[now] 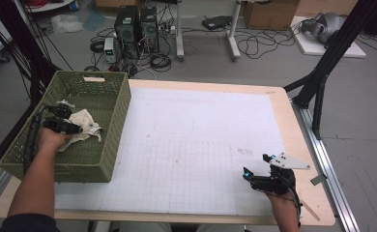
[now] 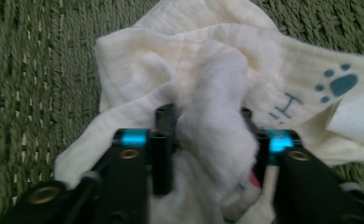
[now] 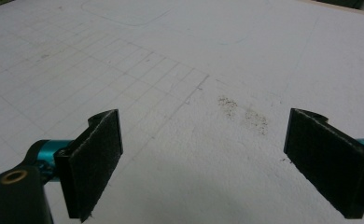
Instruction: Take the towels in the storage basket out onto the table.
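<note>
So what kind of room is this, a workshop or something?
Most likely a lab or test workshop: a gridded mat covers the table, computer towers sit in tangled cables on the floor, and a black metal frame stands alongside.

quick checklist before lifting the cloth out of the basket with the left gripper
1. Left gripper closed on the cloth: ok, a thick fold sits pinched between the jaws.
2. Whole cloth gathered: not ok, loose parts spread beyond the jaws.
3. Cloth free of the green basket weave: cannot tell.
4. Right gripper out of the way: ok, open over the white mat, far from the basket.
5. Landing spot on the mat: ok, bare.
</note>
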A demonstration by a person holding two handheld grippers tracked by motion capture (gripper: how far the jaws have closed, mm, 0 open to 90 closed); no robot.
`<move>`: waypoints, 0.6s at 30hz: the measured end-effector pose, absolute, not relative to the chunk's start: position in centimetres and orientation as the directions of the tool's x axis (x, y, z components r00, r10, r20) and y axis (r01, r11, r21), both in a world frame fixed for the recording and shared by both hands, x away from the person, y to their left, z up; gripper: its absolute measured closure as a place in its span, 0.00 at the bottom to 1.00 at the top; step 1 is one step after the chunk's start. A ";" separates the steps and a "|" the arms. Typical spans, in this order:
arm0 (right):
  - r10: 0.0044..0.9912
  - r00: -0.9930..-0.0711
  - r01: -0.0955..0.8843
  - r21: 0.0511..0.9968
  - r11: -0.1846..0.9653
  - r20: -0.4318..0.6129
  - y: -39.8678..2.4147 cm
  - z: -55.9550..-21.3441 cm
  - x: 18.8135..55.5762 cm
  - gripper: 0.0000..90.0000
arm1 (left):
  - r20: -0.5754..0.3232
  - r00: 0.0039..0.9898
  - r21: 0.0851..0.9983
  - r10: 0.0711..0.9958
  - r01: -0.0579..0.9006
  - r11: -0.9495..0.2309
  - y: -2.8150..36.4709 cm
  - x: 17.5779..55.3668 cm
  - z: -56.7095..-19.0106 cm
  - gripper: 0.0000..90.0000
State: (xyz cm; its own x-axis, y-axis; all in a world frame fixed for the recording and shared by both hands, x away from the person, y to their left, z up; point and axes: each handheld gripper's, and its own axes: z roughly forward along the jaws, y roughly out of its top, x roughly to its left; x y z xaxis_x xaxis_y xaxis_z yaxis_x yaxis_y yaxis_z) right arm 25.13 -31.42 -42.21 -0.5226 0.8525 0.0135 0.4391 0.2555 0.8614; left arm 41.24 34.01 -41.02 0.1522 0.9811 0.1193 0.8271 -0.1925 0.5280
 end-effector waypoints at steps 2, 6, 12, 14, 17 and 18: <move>0.854 -0.520 0.436 0.864 0.251 0.015 -31.6 -42.2 25.1 0.12 | 0.098 0.142 0.537 0.985 0.826 -0.172 34.2 41.1 -40.7 0.79; 0.859 -0.511 0.433 0.868 0.243 0.015 -31.7 -41.9 24.6 0.12 | 0.011 0.057 0.634 0.998 0.772 -0.051 35.1 40.5 -39.5 0.80; 0.865 -0.502 0.439 0.869 0.229 0.025 -31.8 -41.9 24.5 0.12 | -0.102 0.013 0.771 0.995 0.633 0.071 36.1 39.1 -37.7 0.80; 0.865 -0.501 0.439 0.869 0.228 0.026 -31.8 -41.9 24.5 0.12 | -0.124 0.017 0.800 0.992 0.593 0.090 36.3 38.7 -37.2 0.80; 0.867 -0.497 0.438 0.871 0.224 0.027 -31.8 -41.8 24.5 0.12 | -0.179 0.019 0.845 0.984 0.515 0.143 36.6 38.0 -36.6 0.80; 0.869 -0.493 0.442 0.870 0.219 0.032 -31.9 -41.8 24.4 0.12 | -0.198 0.026 0.853 0.980 0.497 0.159 36.7 37.8 -36.5 0.80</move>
State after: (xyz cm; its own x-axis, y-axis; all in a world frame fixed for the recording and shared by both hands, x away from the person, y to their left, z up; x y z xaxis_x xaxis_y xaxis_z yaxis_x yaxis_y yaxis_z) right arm 24.44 -31.87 -41.80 -0.4934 0.8692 0.0321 0.4418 0.2187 0.8700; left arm 37.83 36.70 -36.49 0.0257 0.9798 -0.1982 0.4974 0.1595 0.8528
